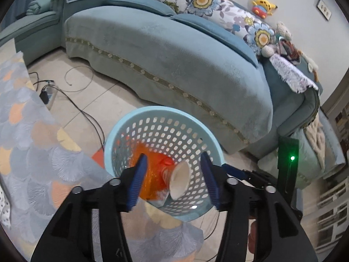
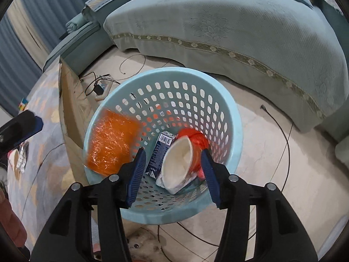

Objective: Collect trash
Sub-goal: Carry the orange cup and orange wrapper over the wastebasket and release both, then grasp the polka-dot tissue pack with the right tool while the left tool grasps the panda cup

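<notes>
A light blue perforated basket (image 1: 122, 128) (image 2: 231, 118) stands on the tiled floor in front of a sofa. Inside it lie an orange plastic wrapper (image 2: 111, 144) (image 1: 152, 181), a dark blue carton with a barcode (image 2: 160, 155), a squashed white paper cup (image 2: 178, 163) (image 1: 180, 181) and a red piece (image 2: 196, 139) (image 1: 166, 161). My left gripper (image 1: 173, 179) is open and empty above the basket. My right gripper (image 2: 173, 174) is open and empty, also above the basket's mouth. The right gripper's finger (image 1: 234, 171) shows in the left wrist view.
A teal sofa (image 1: 174, 65) (image 2: 240, 32) with flowered cushions curves behind the basket. Cables and a power strip (image 1: 47, 93) (image 2: 100, 89) lie on the floor. A table with a patterned cloth (image 1: 26, 131) (image 2: 43, 152) is at the left, beside a cardboard panel (image 2: 72, 113).
</notes>
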